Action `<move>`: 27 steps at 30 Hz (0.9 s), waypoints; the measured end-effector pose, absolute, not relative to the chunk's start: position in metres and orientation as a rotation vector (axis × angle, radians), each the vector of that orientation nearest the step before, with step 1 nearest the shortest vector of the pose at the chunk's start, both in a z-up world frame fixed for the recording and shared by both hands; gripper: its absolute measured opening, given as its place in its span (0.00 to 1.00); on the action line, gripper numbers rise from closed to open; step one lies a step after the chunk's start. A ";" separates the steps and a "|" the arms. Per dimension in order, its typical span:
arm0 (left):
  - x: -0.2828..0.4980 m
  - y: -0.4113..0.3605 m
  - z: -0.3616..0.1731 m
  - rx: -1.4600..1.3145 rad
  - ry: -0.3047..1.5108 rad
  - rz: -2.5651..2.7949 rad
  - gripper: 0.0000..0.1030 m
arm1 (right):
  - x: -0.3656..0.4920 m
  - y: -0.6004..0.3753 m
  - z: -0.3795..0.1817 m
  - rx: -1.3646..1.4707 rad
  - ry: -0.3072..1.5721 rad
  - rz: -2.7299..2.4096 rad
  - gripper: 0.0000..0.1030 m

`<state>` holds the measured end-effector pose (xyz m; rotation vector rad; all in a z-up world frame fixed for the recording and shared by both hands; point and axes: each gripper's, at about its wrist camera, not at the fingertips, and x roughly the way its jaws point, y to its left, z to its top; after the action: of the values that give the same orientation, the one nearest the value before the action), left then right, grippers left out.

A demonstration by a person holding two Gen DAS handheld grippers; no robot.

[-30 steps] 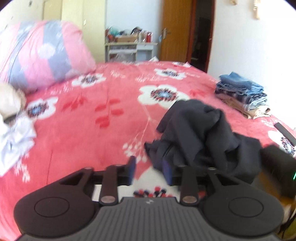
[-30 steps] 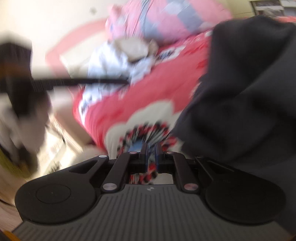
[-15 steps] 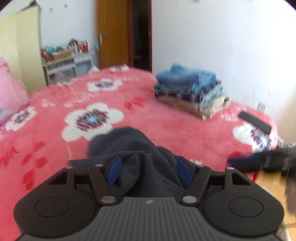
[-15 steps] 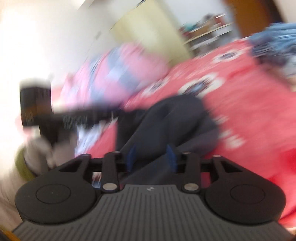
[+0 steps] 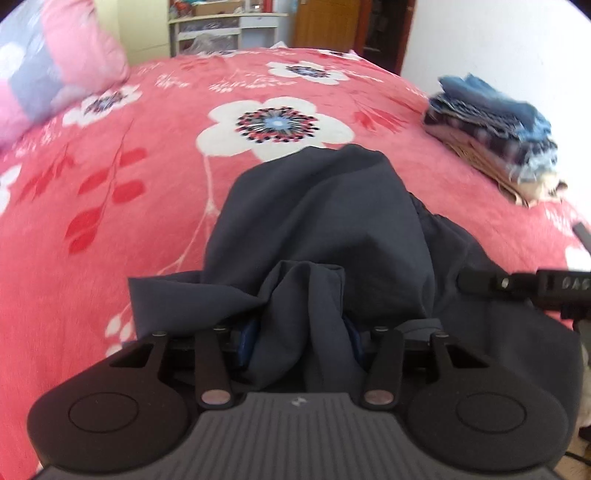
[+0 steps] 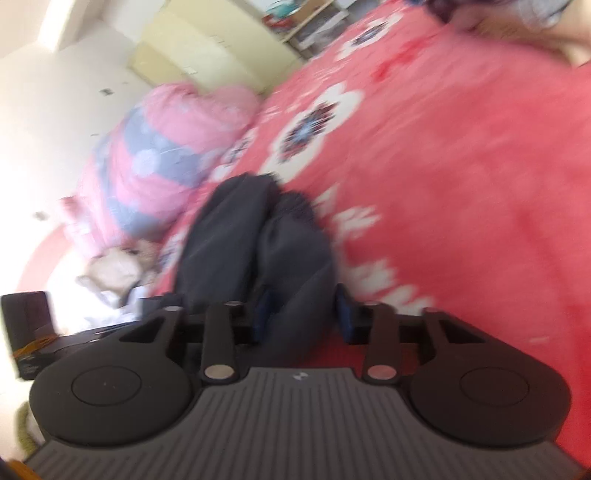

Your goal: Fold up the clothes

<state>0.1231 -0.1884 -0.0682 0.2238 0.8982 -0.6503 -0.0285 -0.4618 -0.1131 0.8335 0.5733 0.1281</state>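
Note:
A dark navy garment (image 5: 332, 221) lies crumpled on the red flowered bedspread (image 5: 147, 155), near the bed's front edge. My left gripper (image 5: 298, 336) stands open, with a bunched fold of the garment reaching in between its blue pads (image 5: 246, 334). In the blurred, tilted right wrist view the same garment (image 6: 236, 236) runs away from me. My right gripper (image 6: 303, 317) is open too, and a fold of the cloth lies between its fingers. Part of the right tool (image 5: 517, 284) shows at the garment's right side.
A stack of folded clothes (image 5: 495, 133) sits at the bed's right edge. A pink and grey pillow (image 5: 44, 66) lies at the head, with a pile of light-coloured clothes (image 6: 110, 273) near it. A shelf (image 5: 225, 22) and a wooden door (image 5: 325, 22) stand beyond the bed.
Both grippers have come down onto the dark garment. The right one opened from shut. The left one opened wide, then narrowed around a fold of cloth.

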 end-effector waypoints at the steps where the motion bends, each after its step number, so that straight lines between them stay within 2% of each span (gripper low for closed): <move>1: 0.124 -0.182 -0.068 0.204 0.904 -0.648 0.48 | -0.028 -0.457 -0.114 0.847 0.571 0.147 0.05; 8: 0.115 -0.133 -0.063 0.079 0.898 -0.637 0.48 | -0.043 -0.408 -0.048 0.738 0.354 0.316 0.02; 13: 0.098 -0.067 -0.048 -0.055 0.870 -0.600 0.47 | -0.041 -0.329 -0.007 0.554 0.338 0.537 0.02; 17: 0.074 -0.010 -0.023 -0.130 0.789 -0.601 0.47 | -0.039 -0.260 -0.006 0.408 0.397 0.673 0.02; 22: 0.044 0.059 0.007 -0.215 0.689 -0.603 0.58 | -0.037 -0.182 -0.030 0.202 0.481 0.733 0.02; 27: 0.028 0.047 0.001 -0.077 0.675 -0.658 0.60 | -0.045 -0.127 -0.061 -0.040 0.567 0.670 0.11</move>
<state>0.0279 0.0469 0.0009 -0.0766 0.6753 -0.6576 -0.0453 -0.1274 -0.0607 -0.0404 0.5665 0.6696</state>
